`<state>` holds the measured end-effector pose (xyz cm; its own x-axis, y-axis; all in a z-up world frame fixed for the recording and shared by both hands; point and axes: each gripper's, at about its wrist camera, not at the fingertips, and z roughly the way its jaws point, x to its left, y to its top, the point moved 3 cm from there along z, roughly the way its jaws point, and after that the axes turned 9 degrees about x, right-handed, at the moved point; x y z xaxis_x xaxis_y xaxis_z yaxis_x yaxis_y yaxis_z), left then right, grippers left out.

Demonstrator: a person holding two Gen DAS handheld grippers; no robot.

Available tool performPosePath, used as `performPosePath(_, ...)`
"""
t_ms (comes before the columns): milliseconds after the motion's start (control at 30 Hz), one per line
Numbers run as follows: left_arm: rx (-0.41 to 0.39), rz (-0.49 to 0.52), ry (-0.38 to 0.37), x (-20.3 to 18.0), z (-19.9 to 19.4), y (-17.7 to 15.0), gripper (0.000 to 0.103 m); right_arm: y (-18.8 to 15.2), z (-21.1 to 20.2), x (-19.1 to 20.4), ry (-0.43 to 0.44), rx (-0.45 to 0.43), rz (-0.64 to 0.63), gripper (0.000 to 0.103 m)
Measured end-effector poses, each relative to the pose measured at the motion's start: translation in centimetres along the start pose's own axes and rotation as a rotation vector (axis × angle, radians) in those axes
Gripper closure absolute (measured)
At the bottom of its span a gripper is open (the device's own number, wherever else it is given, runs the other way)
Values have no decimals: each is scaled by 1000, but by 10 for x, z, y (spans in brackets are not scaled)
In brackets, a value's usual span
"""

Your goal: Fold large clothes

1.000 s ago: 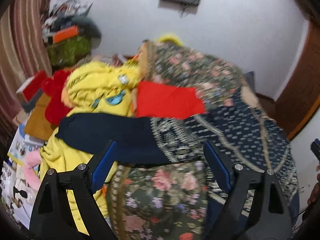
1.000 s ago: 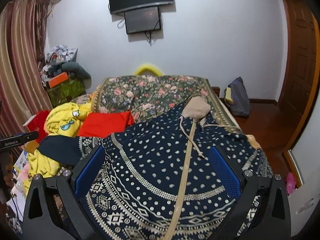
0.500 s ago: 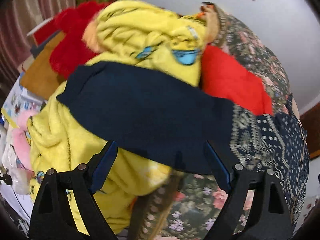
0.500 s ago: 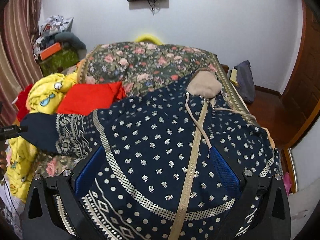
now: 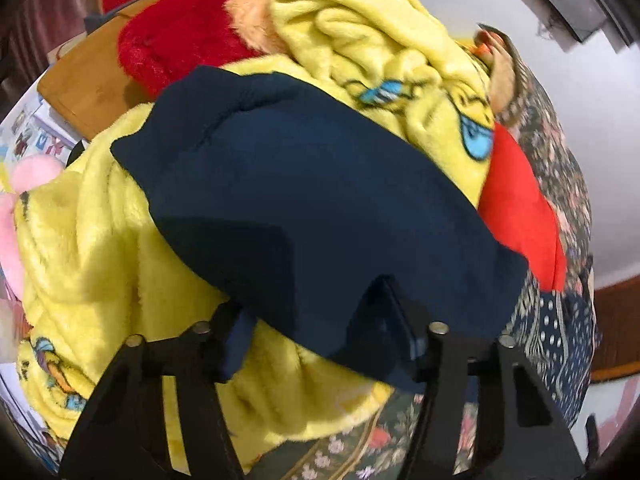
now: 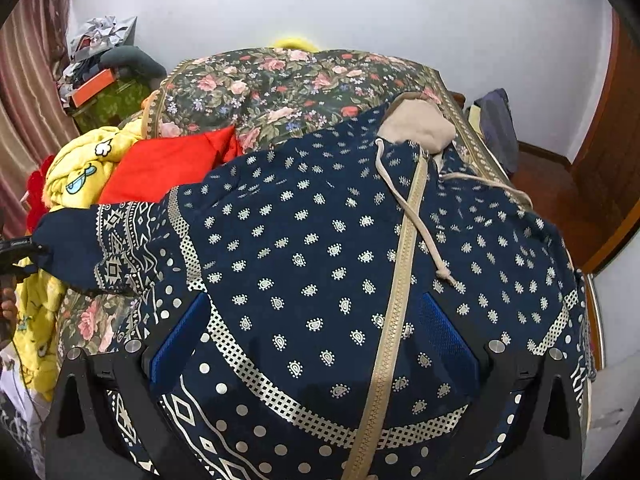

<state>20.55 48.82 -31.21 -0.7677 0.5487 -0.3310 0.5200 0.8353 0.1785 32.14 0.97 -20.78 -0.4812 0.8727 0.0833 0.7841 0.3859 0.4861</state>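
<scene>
A large navy hooded jacket point(image 6: 320, 248) with gold print, a gold zipper and a beige hood lies spread face up on the flowered bed point(image 6: 280, 80). Its plain navy sleeve end point(image 5: 304, 208) lies over the yellow blanket in the left wrist view. My left gripper point(image 5: 320, 340) is at the sleeve's lower edge, its jaws partly closed around the cloth; I cannot see whether they pinch it. My right gripper point(image 6: 316, 340) is open wide just above the jacket's lower front, touching nothing that I can see.
A yellow fleece blanket point(image 5: 100, 264), a red plush piece point(image 5: 180, 40) and a red cloth point(image 5: 516, 208) are piled at the bed's left side. Boxes and clutter point(image 6: 104, 80) stand by the curtain. A bag point(image 6: 496, 128) and a wooden door point(image 6: 608, 160) are at right.
My left gripper moved in onto the sleeve end and its jaws narrowed around the edge. My right gripper moved lower and closer over the jacket front, still open.
</scene>
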Motion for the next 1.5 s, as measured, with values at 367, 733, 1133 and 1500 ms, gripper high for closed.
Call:
performPosePath(367, -184, 126, 194, -26, -49, 6, 93, -6, -17, -8, -22, -17, 1, 0)
performPosePath(733, -352, 374, 122, -142, -129, -25, 99, -13, -46, -15, -30, -48, -29, 0)
performPosePath(1133, -380, 681, -103, -340, -150, -108, 99, -15, -64, -53, -56, -72, 0, 0)
performPosePath(1500, -186, 918, -145, -467, -57, -215, 99, -34, -62, -108, -95, -46, 72, 0)
